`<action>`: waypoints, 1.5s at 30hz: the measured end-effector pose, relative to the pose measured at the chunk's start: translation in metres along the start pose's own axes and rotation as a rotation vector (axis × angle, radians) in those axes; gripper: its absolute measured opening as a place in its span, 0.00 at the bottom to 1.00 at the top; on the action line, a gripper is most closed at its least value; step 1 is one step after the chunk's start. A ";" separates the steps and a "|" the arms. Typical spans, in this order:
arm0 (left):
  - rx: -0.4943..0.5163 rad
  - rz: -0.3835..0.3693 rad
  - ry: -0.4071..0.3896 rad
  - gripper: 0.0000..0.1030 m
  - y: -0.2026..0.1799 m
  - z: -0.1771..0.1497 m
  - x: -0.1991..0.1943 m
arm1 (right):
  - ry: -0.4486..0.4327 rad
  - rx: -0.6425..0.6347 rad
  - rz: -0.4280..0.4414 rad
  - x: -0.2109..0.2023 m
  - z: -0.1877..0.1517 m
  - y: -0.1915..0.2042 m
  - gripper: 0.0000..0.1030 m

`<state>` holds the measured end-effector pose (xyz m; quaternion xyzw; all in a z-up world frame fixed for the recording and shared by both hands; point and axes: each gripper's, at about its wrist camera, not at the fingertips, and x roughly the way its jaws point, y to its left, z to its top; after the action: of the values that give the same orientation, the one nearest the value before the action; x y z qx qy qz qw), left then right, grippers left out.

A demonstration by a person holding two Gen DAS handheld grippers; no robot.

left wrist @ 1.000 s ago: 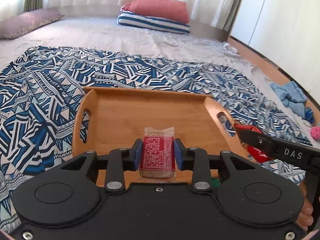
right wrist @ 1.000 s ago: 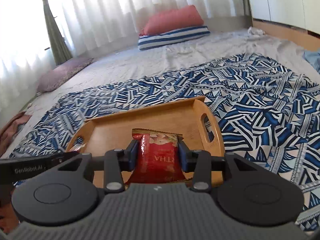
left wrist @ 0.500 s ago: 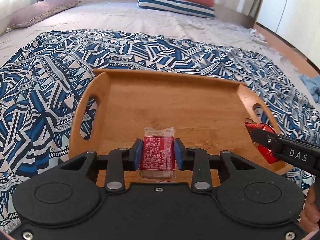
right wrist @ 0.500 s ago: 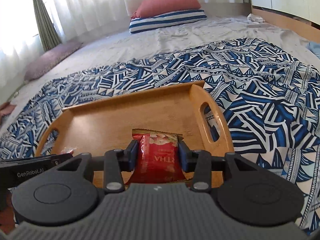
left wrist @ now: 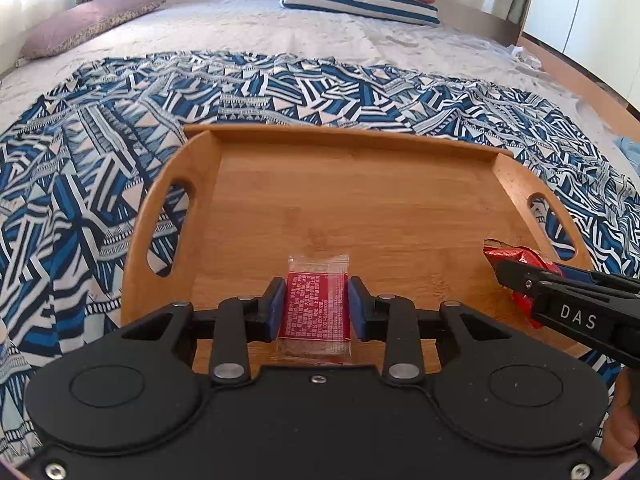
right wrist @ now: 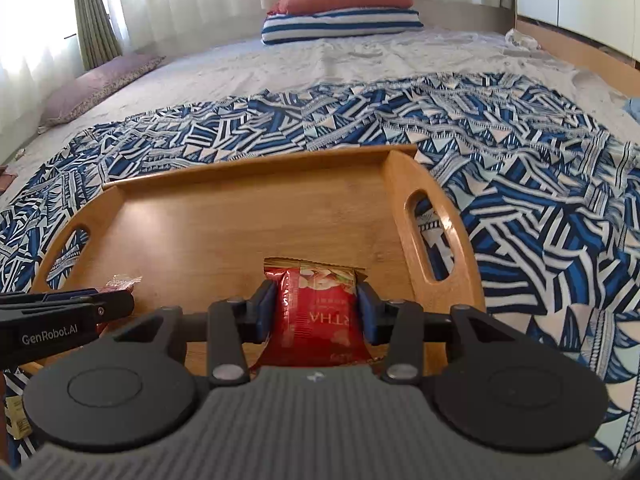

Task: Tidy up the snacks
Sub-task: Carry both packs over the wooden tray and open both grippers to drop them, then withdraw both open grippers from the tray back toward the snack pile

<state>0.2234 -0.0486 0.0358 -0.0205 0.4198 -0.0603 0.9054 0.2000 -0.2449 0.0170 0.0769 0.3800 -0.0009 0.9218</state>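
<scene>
**A:** Bamboo-looking wooden tray (left wrist: 360,200) sat dead centre of both views on the blue patterned blanket (left wrist: 80,168), floor totally bare. The left gripper (left wrist: 316,308) was clamped on a small red sachet (left wrist: 316,312) with clear crimped ends, low centre of the left view, over the tray's near edge. The right gripper (right wrist: 316,312) was pinching a red foil snack bag (right wrist: 320,308) the same way, low centre of the right view, near the handle slot on that side.

**B:** Were both actually gripped, though?

**A:** Yeah, pads pressed flat on the sides of each pack, nothing loose. I couldn't tell whether either pack touched the wood.

**B:** How would they handle?

**A:** My guess: both super light. The sachet looked flat and fairly firm, so a mid-body side grip suited it. The foil bag looked puffy, crinkly and slick, so it could've slipped or squashed. I'd have grabbed it across the middle, not the crimped seam.
</scene>
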 end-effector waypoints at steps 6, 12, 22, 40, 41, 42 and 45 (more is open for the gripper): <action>0.027 0.012 -0.016 0.31 -0.004 -0.003 0.003 | -0.007 -0.017 0.010 0.003 -0.003 0.003 0.48; 0.024 0.019 -0.033 0.31 -0.005 -0.003 0.004 | -0.001 -0.022 0.016 0.007 -0.005 0.005 0.49; 0.047 0.020 -0.051 0.31 -0.006 -0.006 0.005 | -0.016 -0.081 0.006 0.007 -0.010 0.011 0.56; 0.065 0.013 -0.149 0.84 0.003 -0.018 -0.033 | -0.070 -0.146 0.013 -0.019 -0.018 0.018 0.86; 0.061 0.004 -0.153 0.86 0.004 -0.019 -0.037 | -0.074 -0.140 0.023 -0.023 -0.019 0.017 0.87; 0.059 0.000 -0.157 0.87 0.005 -0.020 -0.040 | -0.078 -0.139 0.030 -0.026 -0.020 0.017 0.87; 0.064 -0.001 -0.179 0.89 0.007 -0.026 -0.052 | -0.091 -0.150 0.032 -0.036 -0.025 0.018 0.88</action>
<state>0.1709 -0.0348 0.0575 0.0029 0.3349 -0.0721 0.9395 0.1579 -0.2259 0.0278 0.0135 0.3355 0.0388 0.9411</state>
